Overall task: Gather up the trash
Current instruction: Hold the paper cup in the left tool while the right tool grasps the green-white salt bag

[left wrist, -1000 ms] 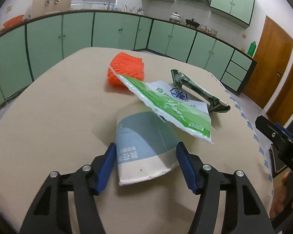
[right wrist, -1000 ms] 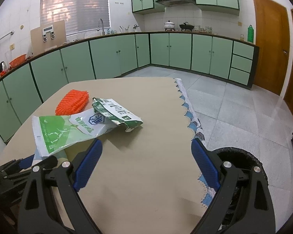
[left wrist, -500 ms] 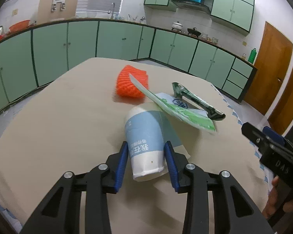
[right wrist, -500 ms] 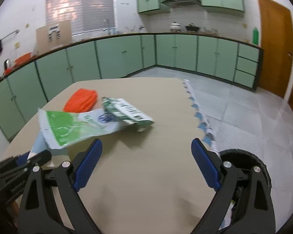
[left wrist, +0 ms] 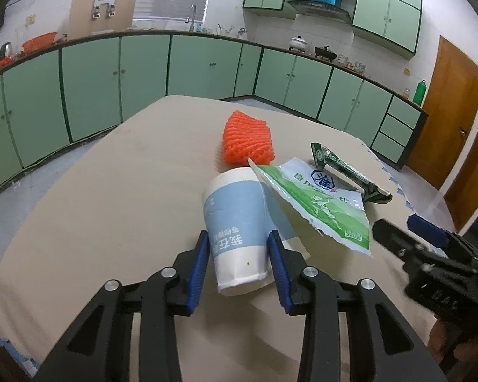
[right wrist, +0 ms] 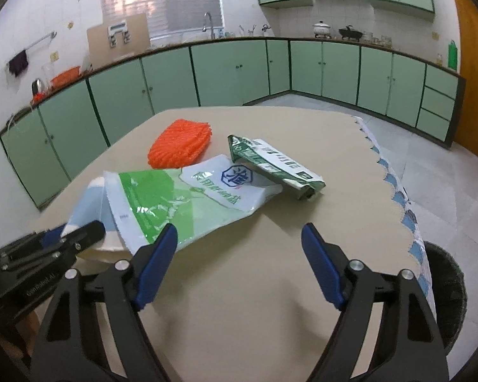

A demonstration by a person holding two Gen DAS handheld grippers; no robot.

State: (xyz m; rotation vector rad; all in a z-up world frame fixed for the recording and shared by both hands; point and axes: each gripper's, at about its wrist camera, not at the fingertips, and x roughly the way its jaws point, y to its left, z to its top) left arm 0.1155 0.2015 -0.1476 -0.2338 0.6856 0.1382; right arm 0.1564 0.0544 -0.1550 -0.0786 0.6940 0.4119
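My left gripper (left wrist: 239, 251) is shut on a white and blue paper cup (left wrist: 235, 222), lifted and tilted off the table. A green and white plastic bag (left wrist: 315, 200) rests against the cup's rim. The bag (right wrist: 188, 197) lies just ahead of my right gripper (right wrist: 239, 245), which is open and empty above the table. An orange foam net (left wrist: 248, 140) and a dark green folded wrapper (left wrist: 344, 168) lie beyond. The cup (right wrist: 86, 210) shows at the left in the right wrist view.
The beige table (right wrist: 255, 302) has a scalloped cloth edge on the right. A black trash bin (right wrist: 446, 286) stands on the floor below that edge. Green kitchen cabinets (left wrist: 143, 76) line the far walls. My right gripper shows at the right in the left wrist view (left wrist: 430, 254).
My left gripper closed on the paper cup and raised it, tipping the green bag up. My right gripper moved in closer to the bag.
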